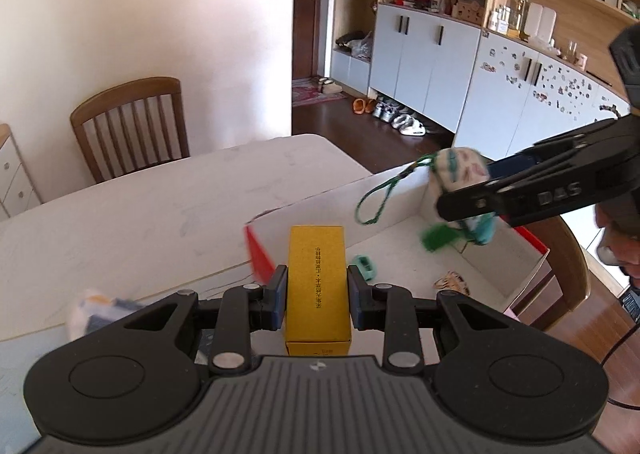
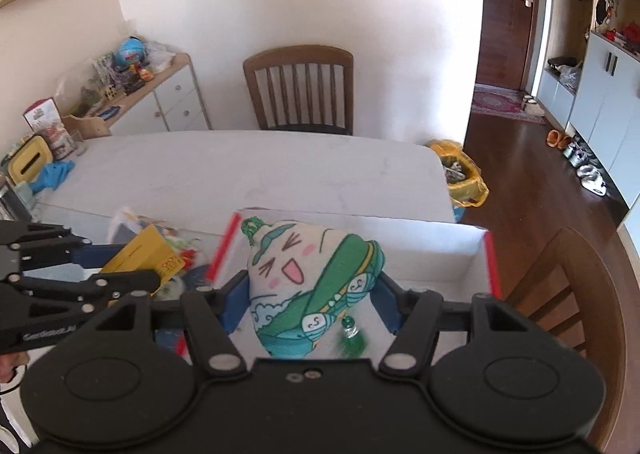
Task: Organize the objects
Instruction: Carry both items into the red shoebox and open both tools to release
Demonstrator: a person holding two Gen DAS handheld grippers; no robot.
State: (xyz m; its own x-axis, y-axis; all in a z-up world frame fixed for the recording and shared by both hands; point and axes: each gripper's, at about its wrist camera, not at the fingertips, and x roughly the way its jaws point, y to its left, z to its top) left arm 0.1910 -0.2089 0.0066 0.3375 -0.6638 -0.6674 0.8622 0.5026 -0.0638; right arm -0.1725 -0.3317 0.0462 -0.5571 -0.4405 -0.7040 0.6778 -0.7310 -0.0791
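In front of you the white table [image 2: 248, 170] runs back to a wooden chair [image 2: 299, 88] against the far wall, and at its near right end sits the open white cardboard box [image 1: 392, 190] with red edges. Your left gripper [image 1: 318, 286] is closed to a narrow gap, its blue pads pressed on both sides of an upright yellow carton [image 1: 318, 282] held above the box's near left corner. Your right gripper [image 2: 310, 286] stands fairly wide and is clamped on the plush dumpling toy [image 2: 308, 286], a soft cartoon-faced charm in white and green, held over the box with its green loop cord [image 1: 384, 194] and tassel [image 2: 351, 338] dangling. On the box floor lie a small mint green object [image 1: 364, 266] and, farther right, a small striped orange item [image 1: 452, 280].
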